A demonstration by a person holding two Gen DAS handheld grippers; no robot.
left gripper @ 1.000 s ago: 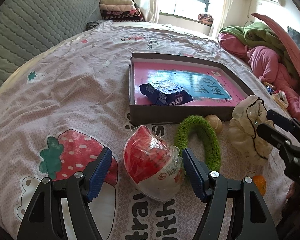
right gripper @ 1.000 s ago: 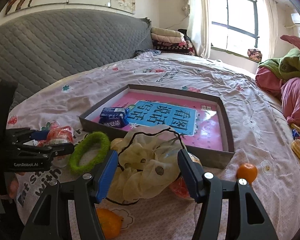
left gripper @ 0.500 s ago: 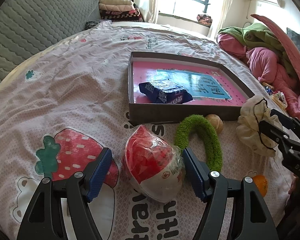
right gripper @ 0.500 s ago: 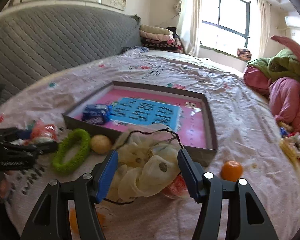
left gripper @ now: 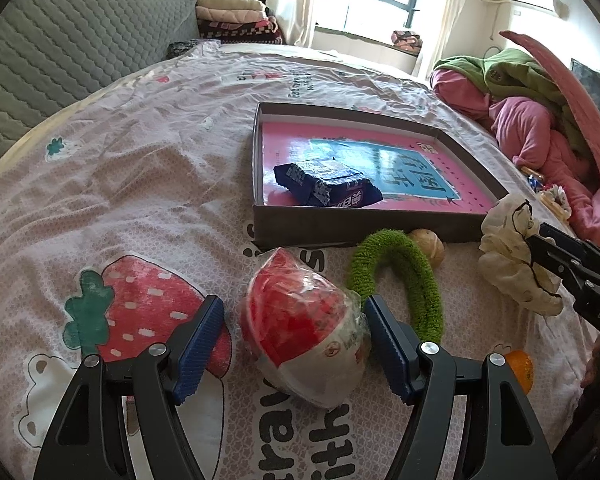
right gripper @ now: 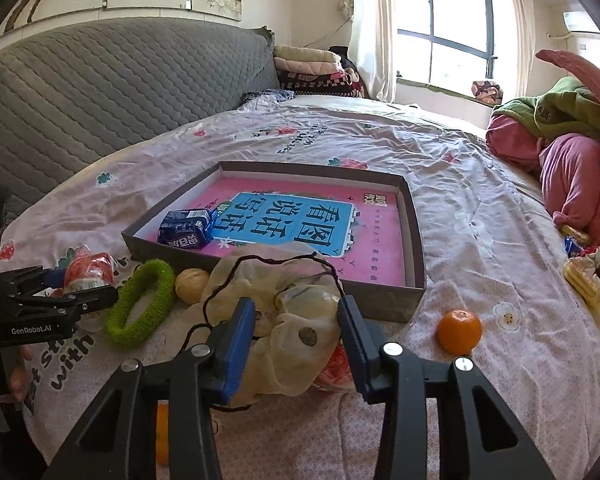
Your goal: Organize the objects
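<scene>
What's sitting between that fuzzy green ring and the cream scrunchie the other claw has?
A small tan ball, seemingly a walnut, lies between the green ring and the cream scrunchie, close against the box wall. The right wrist view shows it best.

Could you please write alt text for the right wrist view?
The right hand-held gripper has just been closing on a cream fabric scrunchie lying on a bed, in front of a shallow box holding a blue packet. An orange sits to the right.
</scene>
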